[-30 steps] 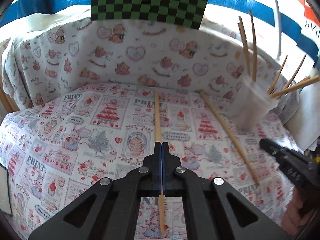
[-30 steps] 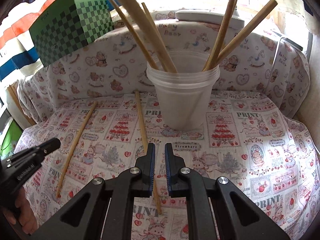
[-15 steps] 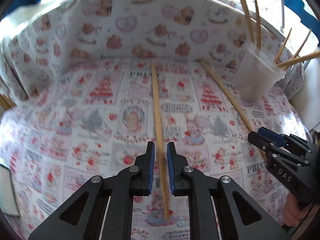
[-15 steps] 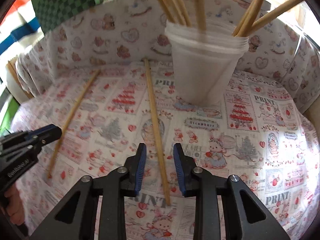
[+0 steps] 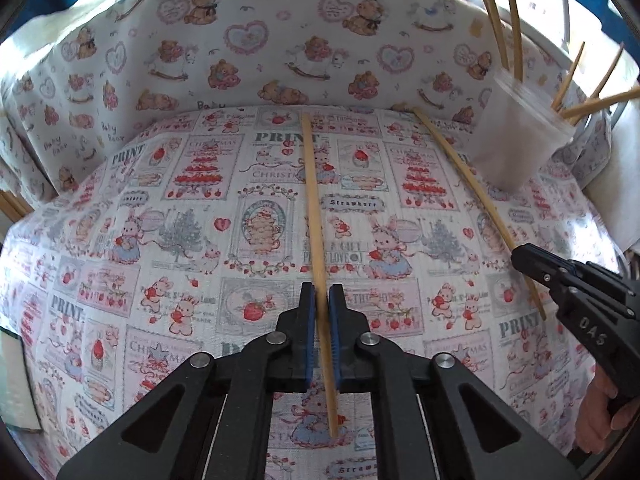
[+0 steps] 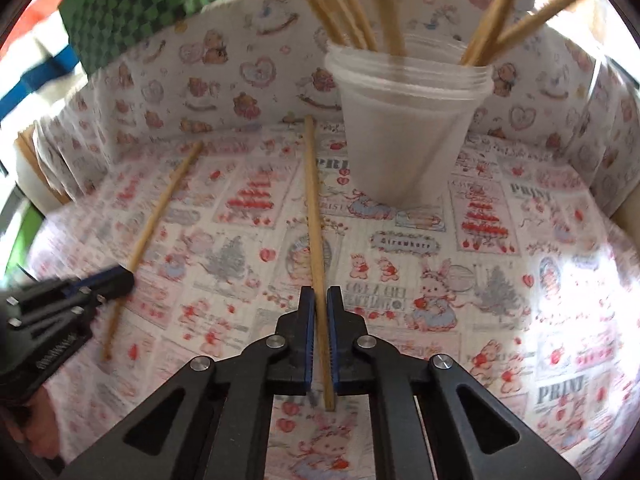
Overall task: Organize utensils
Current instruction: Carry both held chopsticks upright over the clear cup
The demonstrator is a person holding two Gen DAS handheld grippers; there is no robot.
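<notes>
Two wooden chopsticks lie on the printed cloth. In the left wrist view one chopstick (image 5: 314, 216) runs lengthwise between the jaws of my left gripper (image 5: 321, 300), which stand slightly apart around it. The other chopstick (image 6: 314, 216) lies between the jaws of my right gripper (image 6: 319, 300), also slightly apart with thin gaps on both sides. A translucent plastic cup (image 6: 404, 120) holding several chopsticks stands just beyond it on the right. The right gripper also shows in the left wrist view (image 5: 532, 260) over the second chopstick (image 5: 464, 168).
The printed tablecloth (image 5: 160, 240) covers the table. A teddy-bear cloth (image 5: 240, 40) rises as a wall behind. A green checkered box (image 6: 132, 4) stands at the back left. The left gripper's side shows in the right wrist view (image 6: 108, 280).
Both grippers lowered toward the cloth. The left gripper went from shut to slightly open around its chopstick. The right gripper's jaws narrowed around the other chopstick.
</notes>
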